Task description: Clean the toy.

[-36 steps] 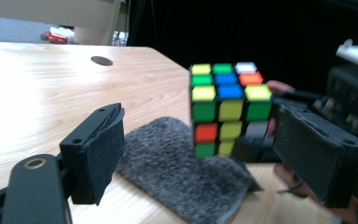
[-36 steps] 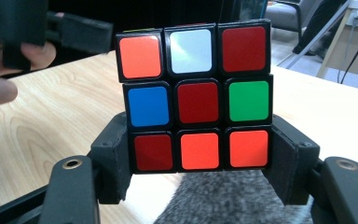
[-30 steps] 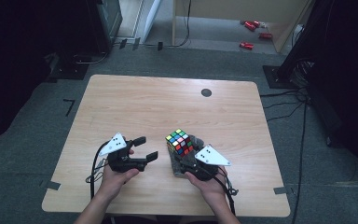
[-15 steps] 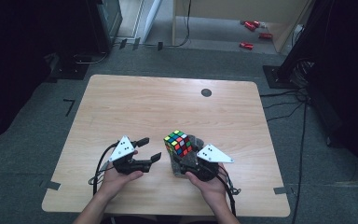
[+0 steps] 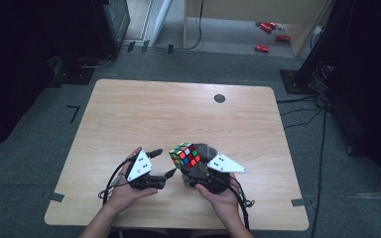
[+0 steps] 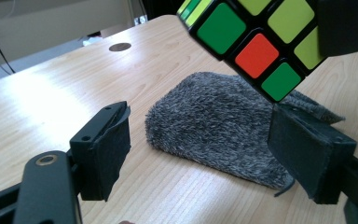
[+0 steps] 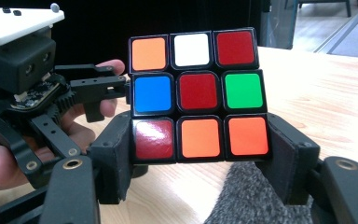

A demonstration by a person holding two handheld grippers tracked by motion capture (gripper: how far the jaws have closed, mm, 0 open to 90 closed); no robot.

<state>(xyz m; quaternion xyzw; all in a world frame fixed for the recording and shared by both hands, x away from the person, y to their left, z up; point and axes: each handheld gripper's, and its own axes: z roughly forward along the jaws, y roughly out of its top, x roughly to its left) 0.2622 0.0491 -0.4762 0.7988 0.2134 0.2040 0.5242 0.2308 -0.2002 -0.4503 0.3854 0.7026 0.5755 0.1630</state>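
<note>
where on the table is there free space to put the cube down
The far half of the light wooden table, short of the small dark round disc, is bare, as is the right edge. It is crowded near the front: both grippers, the multicoloured puzzle cube and the grey fuzzy cloth.

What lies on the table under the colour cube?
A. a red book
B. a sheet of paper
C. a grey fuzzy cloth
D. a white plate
C: in the left gripper view, a grey fuzzy cloth lies flat on the table just below the cube.
</note>
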